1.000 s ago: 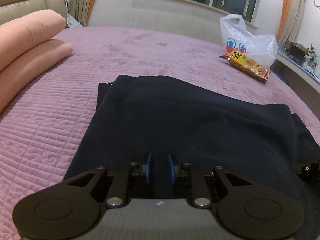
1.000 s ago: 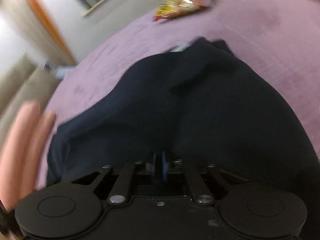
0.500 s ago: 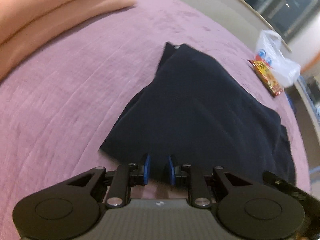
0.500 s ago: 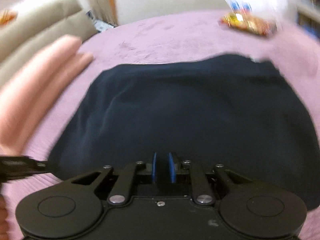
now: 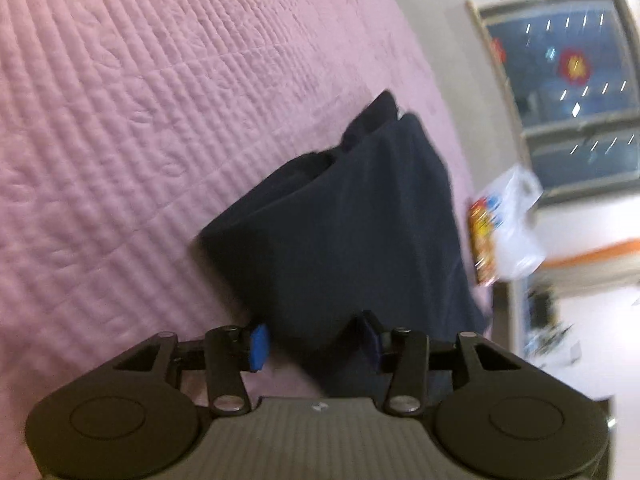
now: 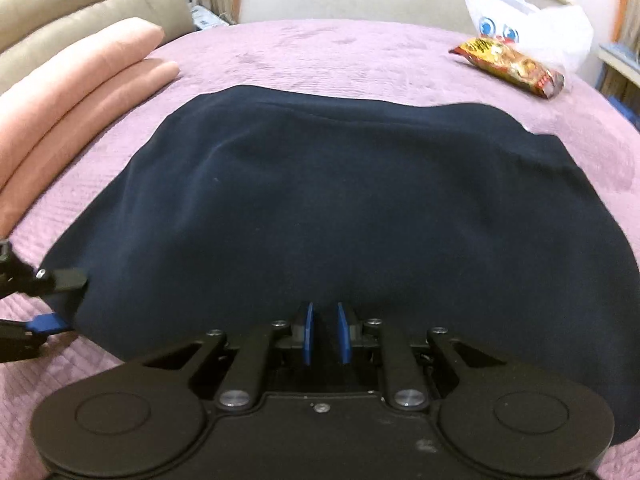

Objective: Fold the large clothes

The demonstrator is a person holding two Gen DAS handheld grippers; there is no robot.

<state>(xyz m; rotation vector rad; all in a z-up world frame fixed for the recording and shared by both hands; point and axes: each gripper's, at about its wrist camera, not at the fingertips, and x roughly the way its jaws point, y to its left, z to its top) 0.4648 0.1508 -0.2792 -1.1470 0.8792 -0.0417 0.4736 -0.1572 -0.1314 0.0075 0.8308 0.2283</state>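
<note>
A dark navy garment [image 6: 340, 200] lies folded and flat on the purple bedspread [image 6: 320, 52]. In the right wrist view my right gripper [image 6: 325, 334] sits at the garment's near edge, its blue pads a narrow gap apart and not pinching the cloth. My left gripper [image 6: 60, 302] shows at the far left of that view, around the garment's left corner. In the tilted left wrist view the left gripper [image 5: 314, 342] has its jaws opening wide, with the garment [image 5: 360, 220] corner between the pads and neither pad pressing on it.
Folded pink bedding [image 6: 80, 88] lies along the left side below a beige headboard [image 6: 80, 4]. A snack packet [image 6: 508, 64] and a white plastic bag [image 6: 528, 12] sit at the far right of the bed. A window [image 5: 560, 80] is beyond the bed.
The left gripper rolled, slid to the garment's left corner and spread its jaws off the cloth. The right gripper swung round, and its pads parted slightly. The garment now lies flat.
</note>
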